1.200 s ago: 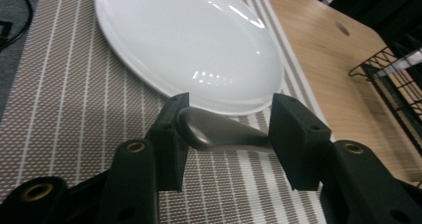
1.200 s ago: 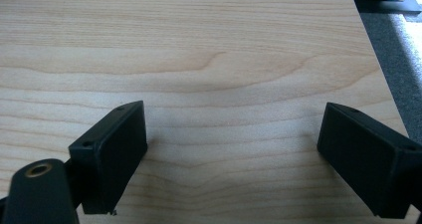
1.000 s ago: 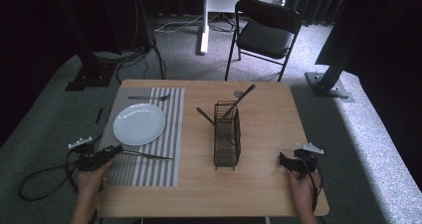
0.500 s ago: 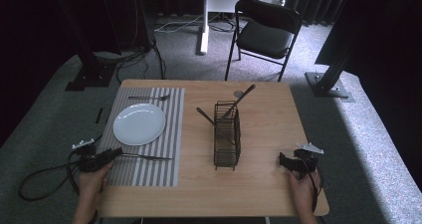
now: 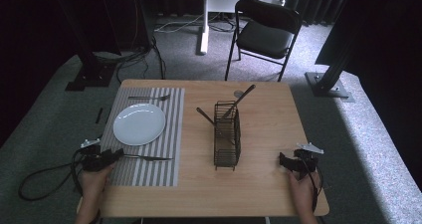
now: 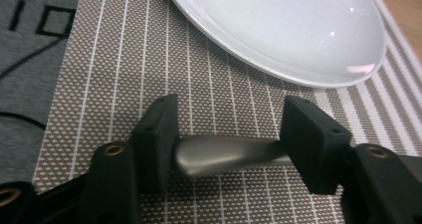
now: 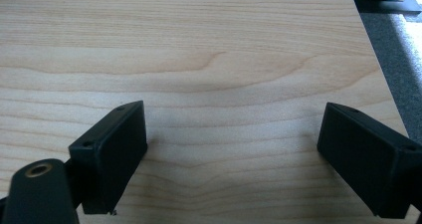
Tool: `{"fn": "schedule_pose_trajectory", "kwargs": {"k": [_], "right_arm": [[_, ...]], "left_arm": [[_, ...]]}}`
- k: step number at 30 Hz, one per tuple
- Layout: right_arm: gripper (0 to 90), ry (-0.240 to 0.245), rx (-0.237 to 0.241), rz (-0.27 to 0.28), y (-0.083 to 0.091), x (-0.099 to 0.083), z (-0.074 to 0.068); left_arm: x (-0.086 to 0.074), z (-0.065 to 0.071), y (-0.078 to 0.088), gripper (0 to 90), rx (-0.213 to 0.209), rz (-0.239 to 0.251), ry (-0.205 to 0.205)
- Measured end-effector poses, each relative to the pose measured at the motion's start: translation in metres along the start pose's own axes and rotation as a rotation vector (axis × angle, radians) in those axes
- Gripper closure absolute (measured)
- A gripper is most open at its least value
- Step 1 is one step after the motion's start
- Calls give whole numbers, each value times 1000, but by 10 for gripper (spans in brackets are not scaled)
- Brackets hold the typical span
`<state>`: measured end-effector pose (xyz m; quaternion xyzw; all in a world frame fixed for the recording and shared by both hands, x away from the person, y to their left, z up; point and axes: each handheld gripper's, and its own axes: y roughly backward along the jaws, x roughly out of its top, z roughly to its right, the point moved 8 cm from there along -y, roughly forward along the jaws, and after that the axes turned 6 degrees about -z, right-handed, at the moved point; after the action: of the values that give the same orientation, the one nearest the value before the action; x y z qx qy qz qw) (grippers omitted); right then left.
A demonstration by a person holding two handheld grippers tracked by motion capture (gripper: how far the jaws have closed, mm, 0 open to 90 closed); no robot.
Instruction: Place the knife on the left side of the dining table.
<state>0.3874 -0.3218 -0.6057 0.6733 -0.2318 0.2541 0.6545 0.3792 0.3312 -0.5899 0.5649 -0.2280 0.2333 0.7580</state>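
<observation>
At table's near-left corner: left gripper (image 6: pixel 226 149) straddles a knife handle (image 6: pixel 224 155) on the striped placemat (image 5: pixel 159 149), jaws wide of it, maybe just touching.
Risk: a one-sided close skews the knife toward the white plate (image 5: pixel 139 124). Wire caddy (image 5: pixel 227 134) stands mid-table. Right gripper (image 7: pixel 234 154) sits near the near-right edge, jaws wide, empty.

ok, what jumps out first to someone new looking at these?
Probably the black wire caddy standing mid-table with utensil handles poking out of its top, and the white plate on the striped placemat to its left. Next, the left claw straddling a metal utensil handle on the mat just in front of the plate, while the right claw sits open over bare wood.
</observation>
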Motion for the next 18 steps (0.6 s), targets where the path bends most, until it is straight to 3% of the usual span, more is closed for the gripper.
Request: {"fn": "schedule_pose_trajectory", "kwargs": {"k": [4, 10, 12, 18], "right_arm": [[117, 1, 0, 0, 0, 0, 0], [117, 1, 1, 0, 0, 0, 0], [117, 1, 1, 1, 0, 0, 0], [117, 1, 1, 1, 0, 0, 0]], "left_arm": [[0, 1, -1, 390, 35, 4, -27], [-4, 0, 2, 370, 24, 19, -10], [-6, -1, 8, 370, 27, 48, 8], [-12, 1, 17, 370, 38, 72, -4]]}}
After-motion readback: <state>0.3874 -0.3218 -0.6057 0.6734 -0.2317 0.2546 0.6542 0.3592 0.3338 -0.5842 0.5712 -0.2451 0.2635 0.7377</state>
